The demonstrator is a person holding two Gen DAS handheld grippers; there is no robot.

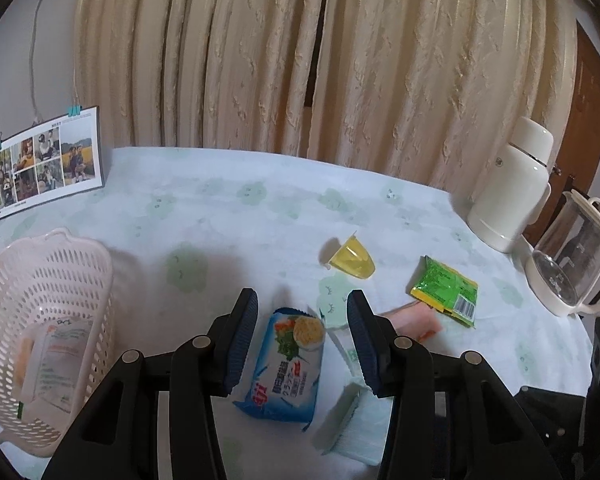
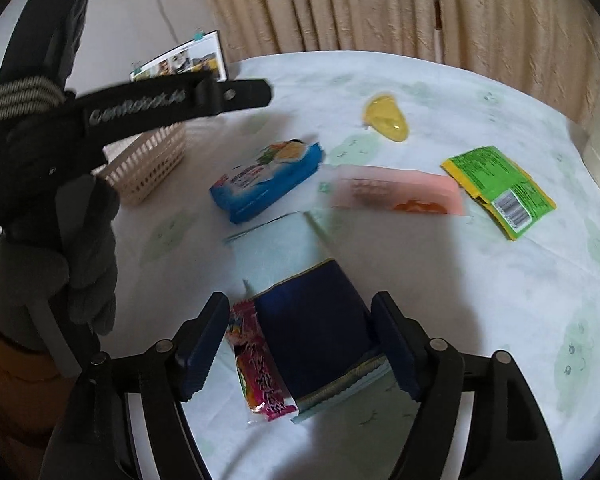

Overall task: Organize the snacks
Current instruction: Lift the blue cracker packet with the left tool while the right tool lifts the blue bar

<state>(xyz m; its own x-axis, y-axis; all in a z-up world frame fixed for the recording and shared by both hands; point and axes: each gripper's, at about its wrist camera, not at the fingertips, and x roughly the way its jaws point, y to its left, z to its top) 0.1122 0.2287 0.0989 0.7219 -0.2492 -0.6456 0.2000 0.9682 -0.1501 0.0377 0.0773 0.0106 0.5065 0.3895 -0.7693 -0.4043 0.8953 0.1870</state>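
Snacks scattered on the counter [image 1: 228,208], both pairs of fingers spread wide and holding nothing.

Left wrist view: the left gripper [image 1: 302,334] hovers over the blue noodle packet [image 1: 286,364], which lies between its fingers; the basket [image 1: 48,280] at left is cut off, its contents hazy. Right wrist view: blurred; the right gripper [image 2: 300,344] straddles a dark blue packet [image 2: 316,320], with a pink packet [image 2: 256,372] beside its left finger.

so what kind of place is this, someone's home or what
Most likely a home, perhaps a dining corner. A table under a patterned cloth stands before heavy beige curtains. A photo collage leans on the wall, and a white thermos stands beside a glass kettle.
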